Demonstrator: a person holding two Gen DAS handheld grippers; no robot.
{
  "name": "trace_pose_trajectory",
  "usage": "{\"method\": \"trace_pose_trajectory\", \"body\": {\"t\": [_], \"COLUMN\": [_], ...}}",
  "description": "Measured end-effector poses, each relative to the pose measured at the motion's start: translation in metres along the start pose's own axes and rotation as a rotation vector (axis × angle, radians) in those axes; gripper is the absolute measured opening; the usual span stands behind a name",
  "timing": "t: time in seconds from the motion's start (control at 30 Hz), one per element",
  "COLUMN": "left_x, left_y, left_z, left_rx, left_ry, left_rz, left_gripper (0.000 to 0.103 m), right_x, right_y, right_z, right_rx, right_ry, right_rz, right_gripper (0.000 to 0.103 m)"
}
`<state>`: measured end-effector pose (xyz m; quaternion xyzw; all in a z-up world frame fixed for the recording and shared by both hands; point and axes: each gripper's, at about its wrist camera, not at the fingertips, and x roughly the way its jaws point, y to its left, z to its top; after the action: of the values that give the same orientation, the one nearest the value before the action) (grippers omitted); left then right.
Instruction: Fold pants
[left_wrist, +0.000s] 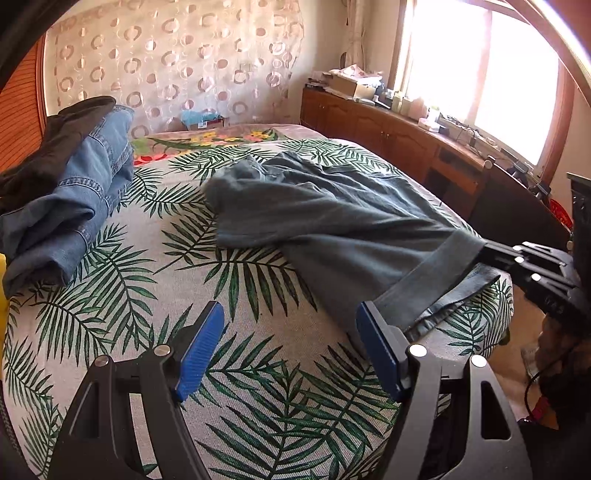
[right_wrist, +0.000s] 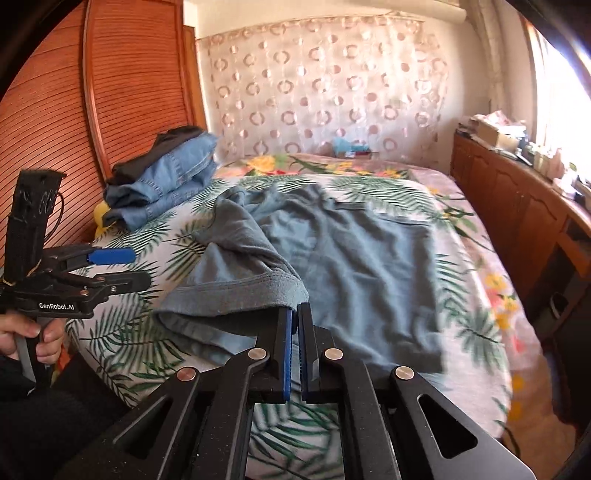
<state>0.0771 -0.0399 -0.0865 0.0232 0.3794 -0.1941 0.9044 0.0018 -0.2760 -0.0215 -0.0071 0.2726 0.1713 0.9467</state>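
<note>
The right gripper (right_wrist: 294, 314) is clenched on a leg hem of the pants (right_wrist: 343, 251), which lie across the bed (right_wrist: 476, 258). The left gripper (left_wrist: 290, 317) hangs released near the front edge.

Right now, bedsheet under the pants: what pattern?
Green palm leaves on pale grey bedsheet; clearest in left wrist view.
</note>
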Motion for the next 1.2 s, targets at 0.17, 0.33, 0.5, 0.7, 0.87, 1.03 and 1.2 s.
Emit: {"method": "trace_pose_trajectory", "body": {"t": [0.17, 0.33, 0.5, 0.7, 0.87, 1.03, 1.2], "left_x": [0.003, 0.008, 0.011, 0.017, 0.021, 0.026, 0.028], "left_y": [-0.006, -0.011, -0.013, -0.013, -0.017, -0.024, -0.027], "left_z": [0.002, 0.005, 0.006, 0.006, 0.008, 0.007, 0.004], "left_rx": [0.012, 0.028, 0.034, 0.026, 0.029, 0.048, 0.053], "left_ry": [0.008, 0.014, 0.007, 0.022, 0.025, 0.036, 0.042], "left_rz": [-0.003, -0.009, -0.021, -0.024, -0.026, -0.029, -0.034], "left_gripper": [0.075, 0.075, 0.075, 0.075, 0.075, 0.075, 0.075], "right_x": [-0.017, -0.029, -0.033, -0.025, -0.025, -0.024, -0.01], "right_y": [-0.018, -0.025, -0.034, -0.037, -0.046, -0.041, -0.041], "right_z": [-0.013, -0.02, -0.021, -0.024, -0.022, -0.019, -0.019], "right_rx": [0.027, 0.031, 0.052, 0.069, 0.11, 0.096, 0.081], "right_ry": [0.009, 0.026, 0.04, 0.074, 0.071, 0.055, 0.072], "right_rz": [-0.071, -0.127, -0.164, -0.204, -0.199, -0.166, -0.167], "right_gripper": [0.003, 0.003, 0.003, 0.003, 0.003, 0.003, 0.021]}}
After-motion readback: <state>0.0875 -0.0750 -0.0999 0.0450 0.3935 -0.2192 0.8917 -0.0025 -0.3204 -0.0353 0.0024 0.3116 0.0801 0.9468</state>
